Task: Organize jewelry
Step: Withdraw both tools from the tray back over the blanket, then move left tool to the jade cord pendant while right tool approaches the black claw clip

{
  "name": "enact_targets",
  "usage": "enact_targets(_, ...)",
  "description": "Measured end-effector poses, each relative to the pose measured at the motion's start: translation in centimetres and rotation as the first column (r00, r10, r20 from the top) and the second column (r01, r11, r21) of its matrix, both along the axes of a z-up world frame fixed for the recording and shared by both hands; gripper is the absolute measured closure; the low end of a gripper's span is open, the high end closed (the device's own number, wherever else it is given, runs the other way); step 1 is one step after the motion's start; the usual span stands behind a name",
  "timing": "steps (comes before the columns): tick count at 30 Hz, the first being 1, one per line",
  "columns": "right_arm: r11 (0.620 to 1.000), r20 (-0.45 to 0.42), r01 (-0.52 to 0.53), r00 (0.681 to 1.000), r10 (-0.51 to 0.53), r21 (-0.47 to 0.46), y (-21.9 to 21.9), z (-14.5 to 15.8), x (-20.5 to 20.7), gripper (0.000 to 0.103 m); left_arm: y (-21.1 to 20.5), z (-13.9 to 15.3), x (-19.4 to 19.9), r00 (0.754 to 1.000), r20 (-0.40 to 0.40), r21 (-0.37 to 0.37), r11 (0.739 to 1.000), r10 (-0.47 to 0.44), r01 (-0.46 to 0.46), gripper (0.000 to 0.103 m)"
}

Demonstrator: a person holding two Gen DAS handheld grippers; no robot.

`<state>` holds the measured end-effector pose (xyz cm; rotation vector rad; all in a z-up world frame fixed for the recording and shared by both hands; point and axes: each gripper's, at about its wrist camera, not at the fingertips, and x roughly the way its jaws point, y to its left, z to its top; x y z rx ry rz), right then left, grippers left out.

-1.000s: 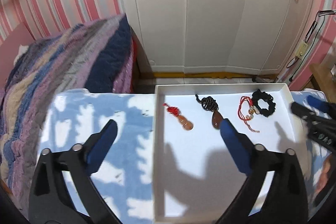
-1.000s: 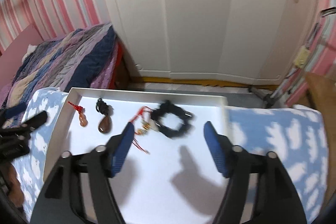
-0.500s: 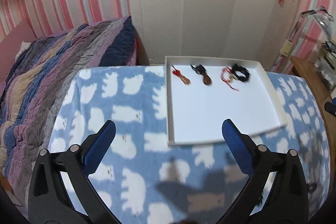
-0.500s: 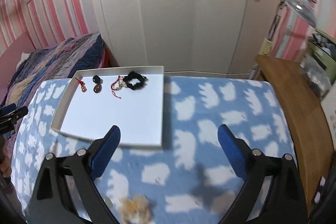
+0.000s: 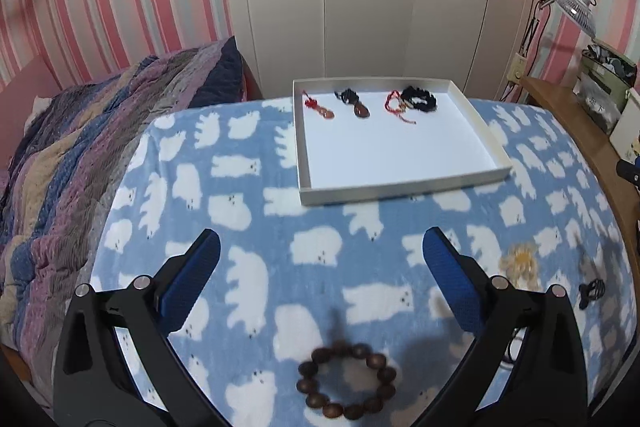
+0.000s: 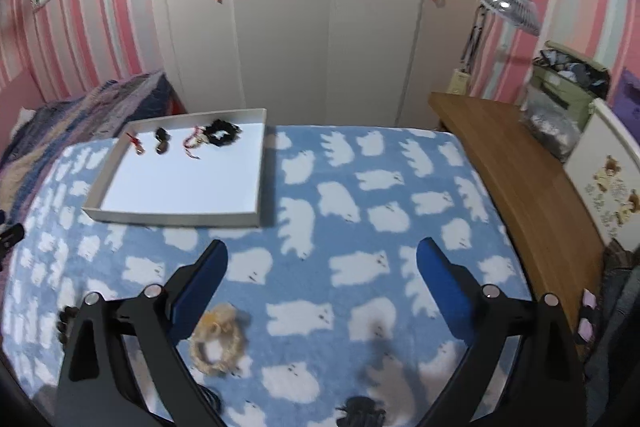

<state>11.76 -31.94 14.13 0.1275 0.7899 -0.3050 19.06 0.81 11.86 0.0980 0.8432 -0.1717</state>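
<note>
**Both grippers back from tray, empty**

Tray (image 5: 404,183) lies on the blanket (image 5: 248,163), its long axis running away from me and slightly left-to-right in the left view. Four pieces sit in a row along its far edge: red charm (image 5: 319,107), dark pendant (image 5: 356,103), red cord (image 5: 396,105), black bracelet (image 5: 419,99). Both pendants point stone-end toward me.

My left gripper (image 5: 320,259) hangs wide open, nothing held; bead bracelet (image 5: 346,381) lies loose on the blanket just below it. My right gripper (image 6: 322,267) is equally wide, empty; tan scrunchie (image 6: 216,341) sits beside its left finger (image 6: 200,283).

Versus 1.0 s ago: both grippers have pulled back from over the tray; tray contents unchanged.
</note>
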Motion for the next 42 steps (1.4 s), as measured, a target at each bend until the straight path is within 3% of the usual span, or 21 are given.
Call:
enact_targets(3,1.000,-0.004,0.015,1.000,-0.015,-0.022,0.8,-0.9,-1.0,0.008,0.4,-1.0,-0.9,1.000,-0.019,-0.019,1.000,-0.006,0.006,0.003)
enact_targets(15,0.999,-0.033,-0.011,0.999,0.013,0.050,3.1,-3.6,-2.7,0.008,2.1,-3.2,-2.9,0.999,-0.052,-0.010,1.000,0.014,-0.015,0.003)
enact_targets(31,0.998,-0.085,-0.047,0.995,0.050,0.034,5.8,-6.0,-3.2,0.008,3.9,-7.0,-4.4,0.993,-0.121,-0.038,0.999,0.013,-0.018,0.003)
enact_targets(42,0.999,-0.107,-0.046,0.993,0.049,0.027,5.6,-6.8,-2.8,0.008,2.5,-7.0,-4.6,0.990,-0.141,-0.059,0.998,-0.014,0.006,0.003)
